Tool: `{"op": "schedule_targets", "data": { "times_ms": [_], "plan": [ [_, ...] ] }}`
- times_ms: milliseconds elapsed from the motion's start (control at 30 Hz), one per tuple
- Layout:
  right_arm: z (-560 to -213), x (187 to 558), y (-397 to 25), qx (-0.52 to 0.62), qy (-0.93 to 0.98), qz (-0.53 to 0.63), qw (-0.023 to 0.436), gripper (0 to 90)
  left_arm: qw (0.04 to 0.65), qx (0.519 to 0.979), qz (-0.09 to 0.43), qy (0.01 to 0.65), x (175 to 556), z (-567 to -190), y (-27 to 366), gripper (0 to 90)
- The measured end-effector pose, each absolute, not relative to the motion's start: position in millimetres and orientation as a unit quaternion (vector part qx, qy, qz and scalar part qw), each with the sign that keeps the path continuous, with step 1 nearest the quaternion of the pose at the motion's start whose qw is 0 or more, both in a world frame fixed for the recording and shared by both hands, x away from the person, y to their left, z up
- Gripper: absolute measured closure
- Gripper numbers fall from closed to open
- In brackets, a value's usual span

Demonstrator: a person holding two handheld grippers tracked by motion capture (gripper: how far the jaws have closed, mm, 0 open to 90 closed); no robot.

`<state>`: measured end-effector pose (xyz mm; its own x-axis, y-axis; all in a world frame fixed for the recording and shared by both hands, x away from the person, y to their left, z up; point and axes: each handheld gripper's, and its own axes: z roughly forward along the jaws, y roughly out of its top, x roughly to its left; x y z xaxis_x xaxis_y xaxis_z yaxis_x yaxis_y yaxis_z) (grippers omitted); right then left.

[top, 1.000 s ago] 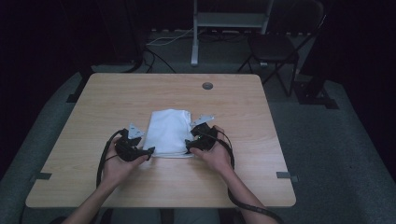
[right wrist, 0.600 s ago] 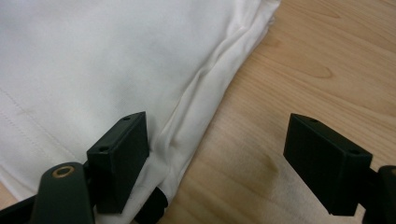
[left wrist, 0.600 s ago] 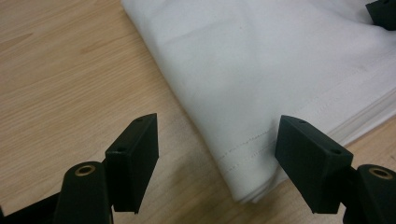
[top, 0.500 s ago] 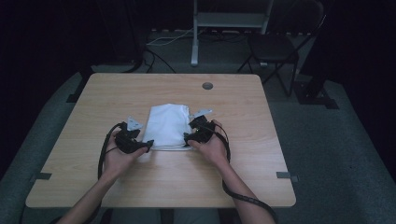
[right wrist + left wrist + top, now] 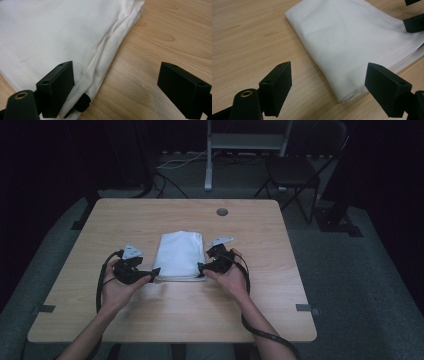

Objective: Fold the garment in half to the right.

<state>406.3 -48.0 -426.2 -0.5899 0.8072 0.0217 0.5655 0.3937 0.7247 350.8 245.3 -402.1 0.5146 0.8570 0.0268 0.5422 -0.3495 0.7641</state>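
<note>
Left claw (image 5: 150, 272): wide open, holding nothing; it sits at the cloth's near-left corner, at about 8 o'clock from the cloth's middle, its tip just beside the hem.
Right claw (image 5: 201, 268): also spread open and empty; at about 4 o'clock from the cloth's middle, one jaw over the near-right edge of the fabric, the other over bare wood.
Cloth (image 5: 180, 255): white, folded into a neat rectangle of several layers, lying flat at the middle of the surface (image 5: 280, 295) between the two claws.
Handling: judged light, soft and limp; it should sag and unfold if lifted by one layer, and may slide on the smooth wood.
Where to hold: the near corners, where the stitched hem (image 5: 344, 78) and stacked edges (image 5: 110, 50) give a thicker bite; the whole stack should be pinched, not the top ply.
Change from earlier: a second ago both claws lay closer in on the cloth's near corners; now the left has drawn outward toward 9 o'clock and the cloth looks squarer and flatter.
Far end: a round grommet (image 5: 222, 212) at 12 o'clock.
</note>
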Motion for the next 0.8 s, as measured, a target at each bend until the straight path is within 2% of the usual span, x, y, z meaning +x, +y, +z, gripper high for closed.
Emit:
{"op": "schedule_targets", "data": {
  "times_ms": [800],
  "plan": [
    [-411.1,387.1,-64.7,0.4,0.82,0.376,0.162,13.0,0.408,0.77,0.216,0.441,331.4,-385.8,281.3,21.3]
  ]
}}
